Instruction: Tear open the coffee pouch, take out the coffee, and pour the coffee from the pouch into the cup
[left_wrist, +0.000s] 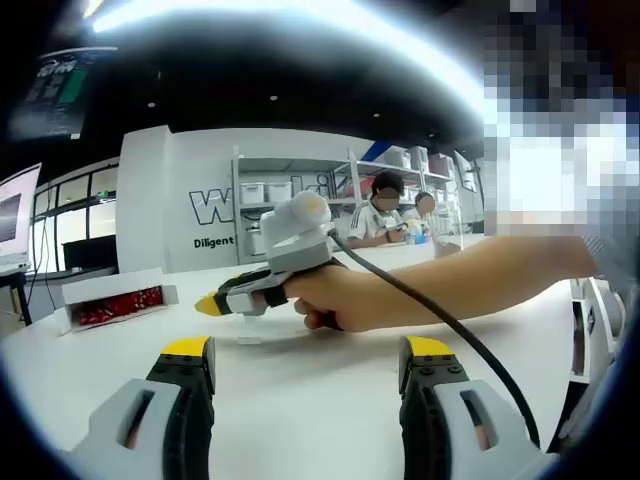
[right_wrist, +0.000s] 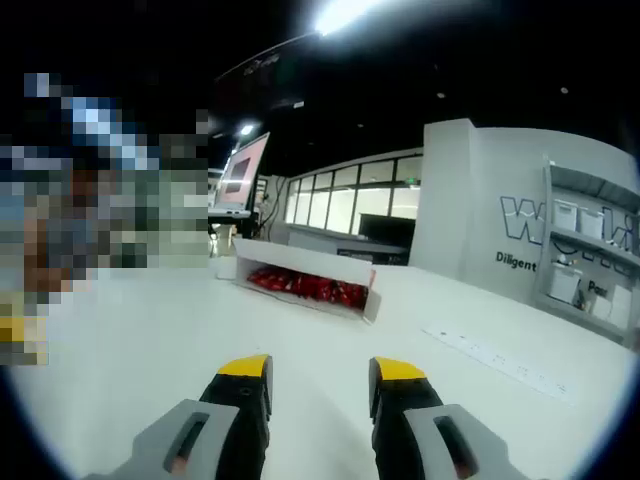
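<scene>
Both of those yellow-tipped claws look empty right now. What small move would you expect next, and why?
Probably a short reach forward with the right gripper toward the white box of red pouches. Its fingers stand open with nothing between them, and the box lies straight ahead on the white table. The left gripper is open and empty too. No cup can be made out, so fetching a pouch seems first.

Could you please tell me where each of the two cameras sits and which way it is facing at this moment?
Left gripper view: rides the left gripper, facing across the white table at the right gripper in the person's hand; jaws open.
Right gripper view: rides the right gripper, facing across the table towards the white box of red packets; jaws open.
Shared: the table, that box, the lettered grey wall.
</scene>
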